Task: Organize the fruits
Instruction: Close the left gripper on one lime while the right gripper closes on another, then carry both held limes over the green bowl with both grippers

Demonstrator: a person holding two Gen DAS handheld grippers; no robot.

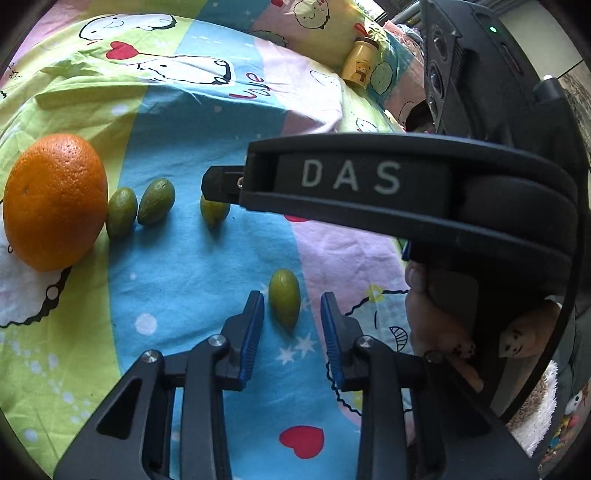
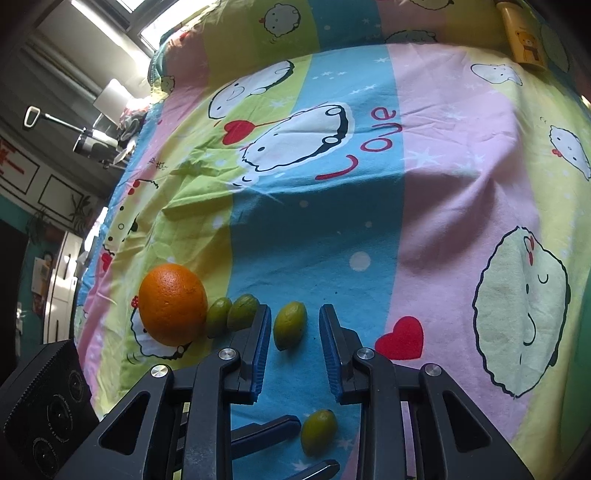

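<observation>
Black left claw (image 1: pixel 291 301) with ribbed blue pads, silver screws, white "DAS" lettering.

A cartoon-print bedsheet (image 2: pixel 424 206) in pink, blue and green stripes with red hearts covers the bed, a yellow bear-printed jar (image 1: pixel 360 64) stands near a matching pillow (image 1: pixel 325 26), window light above.

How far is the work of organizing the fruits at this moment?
Done: the orange and two green fruits lie in a touching row. In hand: the left gripper brackets a loose green fruit, the right gripper another; neither visibly grips or lifts yet. Left: both must join the row.
</observation>
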